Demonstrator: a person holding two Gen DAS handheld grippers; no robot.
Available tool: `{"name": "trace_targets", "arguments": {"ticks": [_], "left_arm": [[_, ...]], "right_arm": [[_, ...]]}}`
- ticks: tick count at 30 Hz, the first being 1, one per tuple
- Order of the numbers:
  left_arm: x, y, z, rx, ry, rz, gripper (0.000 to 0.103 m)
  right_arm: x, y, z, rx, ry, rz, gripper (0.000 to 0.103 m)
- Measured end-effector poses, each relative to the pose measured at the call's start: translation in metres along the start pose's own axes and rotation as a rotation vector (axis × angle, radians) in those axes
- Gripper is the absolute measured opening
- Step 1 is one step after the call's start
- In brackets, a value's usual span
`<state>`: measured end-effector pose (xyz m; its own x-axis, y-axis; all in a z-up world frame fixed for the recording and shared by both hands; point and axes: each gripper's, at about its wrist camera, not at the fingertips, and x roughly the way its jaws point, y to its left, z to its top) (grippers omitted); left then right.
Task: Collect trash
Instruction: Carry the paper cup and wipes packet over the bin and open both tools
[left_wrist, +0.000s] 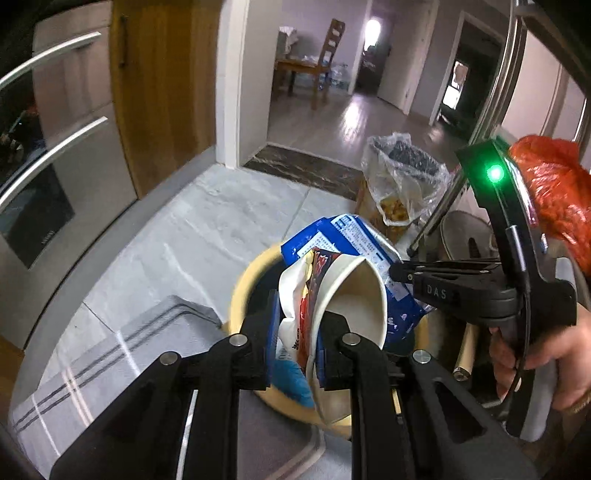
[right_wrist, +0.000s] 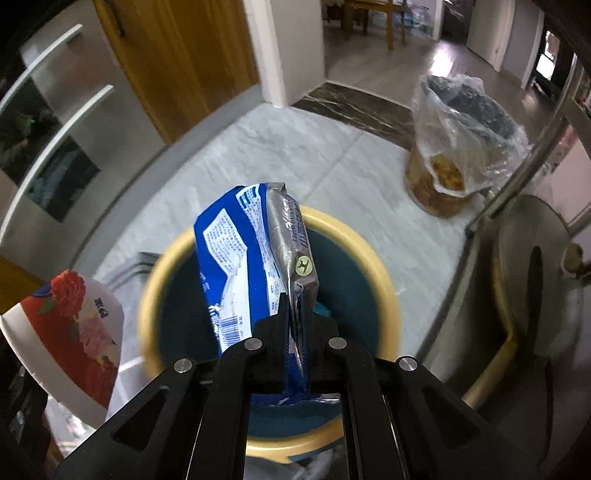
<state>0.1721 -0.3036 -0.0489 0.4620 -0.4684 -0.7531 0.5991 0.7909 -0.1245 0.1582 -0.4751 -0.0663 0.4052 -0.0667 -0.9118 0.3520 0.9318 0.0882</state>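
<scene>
Two grippers holding trash above a yellow-rimmed bin (right_wrist: 384, 266)
Left gripper (left_wrist: 295, 347) is clamped on a crushed paper cup (left_wrist: 351, 295); right gripper (right_wrist: 295, 339) is clamped on a blue wipes pack (right_wrist: 243, 258); both items hang over the bin's opening on the tiled floor (right_wrist: 295, 155)

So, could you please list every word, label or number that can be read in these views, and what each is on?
"DAS": on the black right gripper body, seen in the left wrist view.
"CLEANING WIPES": partly legible on the silver side of the blue wipes packet.
Packet's small print and barcode digits: too small to read.
Characters on the squashed red-and-white paper cup: blurred.
</scene>
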Motion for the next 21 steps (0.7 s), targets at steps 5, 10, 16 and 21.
{"name": "trace_targets", "arguments": {"ticks": [5,10,16,21], "left_arm": [[0.035,-0.008,-0.01,0.008,0.067,0.001,0.016],[0.052,-0.011,-0.019,0.022,0.097,0.029,0.016],[0.053,-0.008,-0.014,0.01,0.089,0.04,0.055],[0.047,0.0,-0.018,-0.012,0.076,0.062,0.059]], "right_arm": [[0.023,-0.014,-0.007,0.086,0.092,-0.014,0.007],[0.028,-0.012,-0.009,0.077,0.107,-0.013,0.007],[0.032,-0.015,-0.008,0.093,0.119,-0.007,0.007],[0.034,-0.016,-0.006,0.094,0.122,0.001,0.008]]}}
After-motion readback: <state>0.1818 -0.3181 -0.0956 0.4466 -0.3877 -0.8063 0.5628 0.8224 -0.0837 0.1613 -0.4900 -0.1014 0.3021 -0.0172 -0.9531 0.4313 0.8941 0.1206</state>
